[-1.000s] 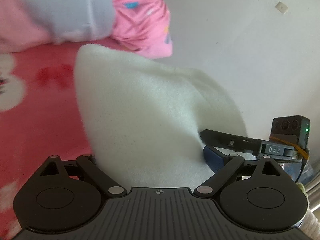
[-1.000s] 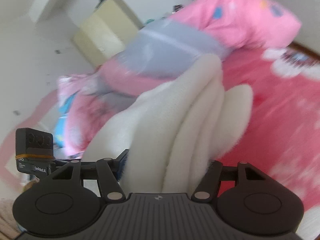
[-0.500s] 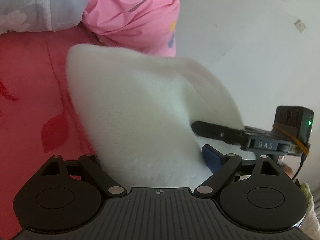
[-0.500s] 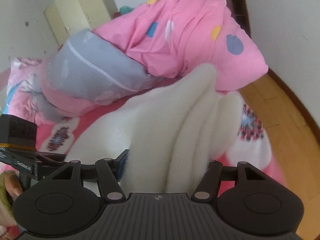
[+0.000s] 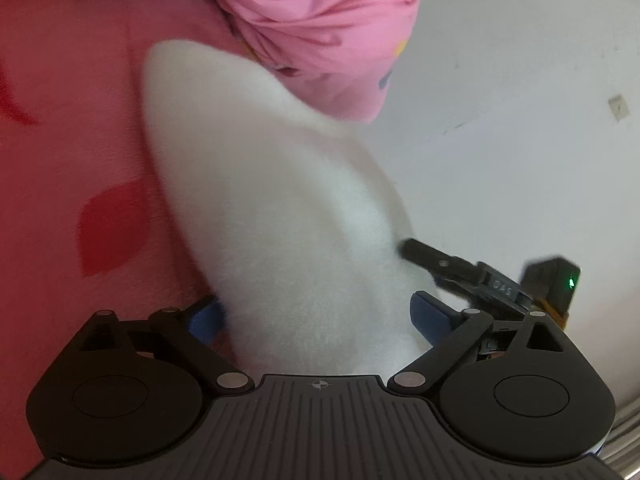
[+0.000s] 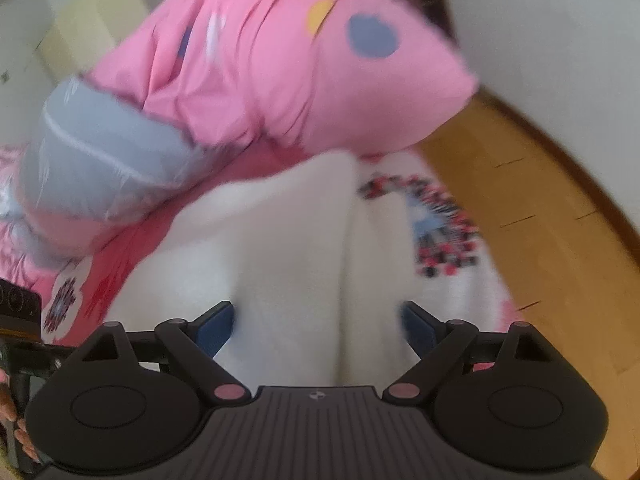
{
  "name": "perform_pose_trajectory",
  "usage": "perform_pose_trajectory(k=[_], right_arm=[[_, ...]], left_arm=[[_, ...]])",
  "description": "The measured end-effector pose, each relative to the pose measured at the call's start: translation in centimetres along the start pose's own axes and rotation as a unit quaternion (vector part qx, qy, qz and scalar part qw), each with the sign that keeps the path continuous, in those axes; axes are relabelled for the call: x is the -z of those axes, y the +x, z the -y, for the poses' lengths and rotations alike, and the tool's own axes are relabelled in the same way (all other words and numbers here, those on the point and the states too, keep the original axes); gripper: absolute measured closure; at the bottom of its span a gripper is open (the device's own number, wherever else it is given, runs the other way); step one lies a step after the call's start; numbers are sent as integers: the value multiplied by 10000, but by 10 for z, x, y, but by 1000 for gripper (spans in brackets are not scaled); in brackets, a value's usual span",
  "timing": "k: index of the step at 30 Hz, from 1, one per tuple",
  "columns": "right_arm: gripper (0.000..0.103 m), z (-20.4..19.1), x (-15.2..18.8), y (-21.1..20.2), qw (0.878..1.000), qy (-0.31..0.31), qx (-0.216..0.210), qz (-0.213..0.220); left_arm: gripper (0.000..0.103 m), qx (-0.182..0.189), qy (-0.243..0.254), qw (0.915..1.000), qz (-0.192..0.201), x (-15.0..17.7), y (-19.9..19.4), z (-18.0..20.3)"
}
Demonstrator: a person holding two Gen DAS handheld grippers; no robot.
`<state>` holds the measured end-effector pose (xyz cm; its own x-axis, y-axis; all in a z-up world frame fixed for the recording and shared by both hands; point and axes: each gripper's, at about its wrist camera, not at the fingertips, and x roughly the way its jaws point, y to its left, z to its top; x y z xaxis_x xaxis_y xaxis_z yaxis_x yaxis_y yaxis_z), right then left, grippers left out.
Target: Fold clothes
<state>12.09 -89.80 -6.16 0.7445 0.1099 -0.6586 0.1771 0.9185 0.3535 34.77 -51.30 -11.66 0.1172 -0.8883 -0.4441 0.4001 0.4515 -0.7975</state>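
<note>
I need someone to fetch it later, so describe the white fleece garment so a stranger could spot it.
On the red blanket, below the pink quilt, lies the white fleece garment. It is the only plain, fluffy white piece; everything beside it is pink, red or grey.

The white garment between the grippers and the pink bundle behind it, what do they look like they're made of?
White garment: looks like thick fleece or plush, matte, with a fuzzy nap and soft rounded folds; blur leaves the weave unclear. Pink bundle: seems a thin, smooth woven fabric, perhaps cotton or polyester, with crisp creases and printed coloured spots.
</note>
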Motion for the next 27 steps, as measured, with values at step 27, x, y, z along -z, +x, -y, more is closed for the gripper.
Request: perform_pose_trajectory(k=[27], right_arm=[[13, -182, 159, -226, 9819, 1075, 670, 1406]], left_arm=[[2, -882, 2275, 9694, -275, 129, -157, 99]])
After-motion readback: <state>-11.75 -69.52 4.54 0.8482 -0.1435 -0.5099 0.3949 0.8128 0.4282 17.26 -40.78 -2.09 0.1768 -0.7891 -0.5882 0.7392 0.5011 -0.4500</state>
